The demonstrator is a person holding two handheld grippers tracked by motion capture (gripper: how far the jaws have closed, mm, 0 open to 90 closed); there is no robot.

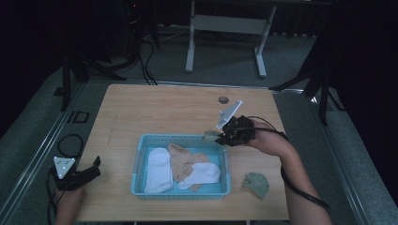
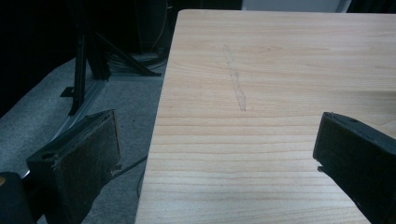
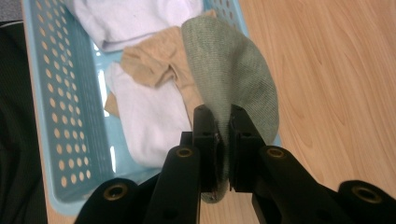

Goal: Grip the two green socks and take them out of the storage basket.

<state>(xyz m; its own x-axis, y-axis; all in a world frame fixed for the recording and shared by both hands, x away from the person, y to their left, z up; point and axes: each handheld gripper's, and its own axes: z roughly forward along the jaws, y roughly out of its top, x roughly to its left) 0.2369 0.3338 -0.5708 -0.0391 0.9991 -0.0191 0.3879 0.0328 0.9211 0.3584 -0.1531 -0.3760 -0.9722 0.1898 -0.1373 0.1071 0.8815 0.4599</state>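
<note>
a light wooden counter [image 1: 155,105] carries a blue perforated basket [image 1: 139,159] a little toward six o'clock of its middle. in the basket lie a white sock [image 1: 157,169] at the nine o'clock side, a tan sock [image 1: 183,159] in the middle, and a second white sock [image 1: 202,174] toward four o'clock, overlapping the tan one.

the right gripper [image 1: 220,136] hangs just over the basket's two o'clock corner, its jaws pressed together on a grey-green sock [image 3: 233,74]. in the right gripper view that sock fans out from the jaws above the basket's rim, with the tan and white socks below it.

another grey-green sock [image 1: 256,183] lies crumpled on the counter near the basket's four o'clock corner, apart from it.

the left gripper [image 1: 94,166] rests at the counter's eight o'clock edge, well apart from the basket. its jaws are spread wide with nothing between them, one over the counter and one past its edge above the grey floor [image 2: 116,107].
</note>
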